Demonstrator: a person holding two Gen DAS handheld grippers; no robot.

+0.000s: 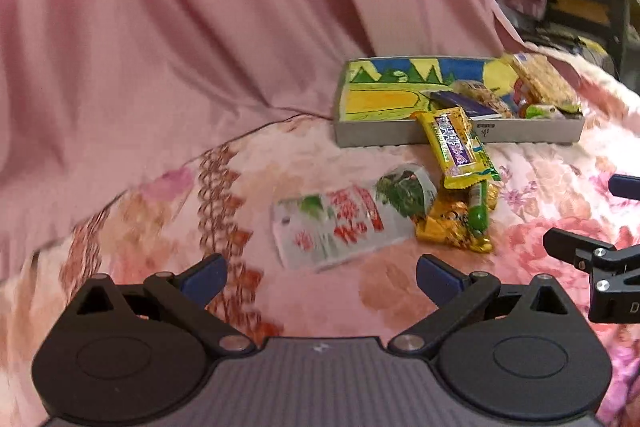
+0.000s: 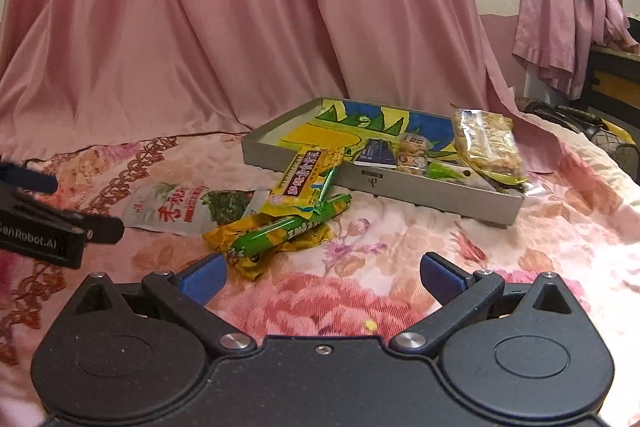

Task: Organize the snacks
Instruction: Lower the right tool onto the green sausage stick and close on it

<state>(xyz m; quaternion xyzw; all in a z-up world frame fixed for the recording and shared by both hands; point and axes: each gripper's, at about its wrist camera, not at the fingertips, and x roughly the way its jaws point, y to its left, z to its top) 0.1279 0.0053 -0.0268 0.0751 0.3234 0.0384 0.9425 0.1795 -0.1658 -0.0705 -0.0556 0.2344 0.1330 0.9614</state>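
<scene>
Both grippers empty and spread wide: left gripper [image 1: 320, 279] low in its frame over the bed [image 1: 400, 291], right gripper [image 2: 322, 277] likewise, blue pads far apart with only floral quilt between them. Probably opened ahead of a pick, since nothing is pinched yet.

Tray [image 2: 400, 183] right of centre in the right view, flat on the bed with a pink curtain [image 2: 200, 27] hanging behind it. Already loaded at its right end: a clear cracker pack [image 2: 486, 143] propped against the far corner, a dark card [image 2: 376, 153] and a small round snack [image 2: 414, 151] beside it (green wrapper further down, too small to read). Left half of the tray bare, showing its painted yellow and blue bottom, so room left for the rest.

Loose snacks heaped at centre frame, just before the tray's near wall. Yellow bar [image 2: 306, 179] leaning up onto the tray rim, half in and half out, likely dropped short. Green sausage [image 2: 292, 227] lying across a crumpled gold wrapper [image 2: 256, 227], touching the bar. White pouch [image 2: 188, 207] flat to their left, nearest the left gripper, whose black tip pokes in at the left edge.

Sensible split by reach: pouch for the left, sausage or bar for the right
</scene>
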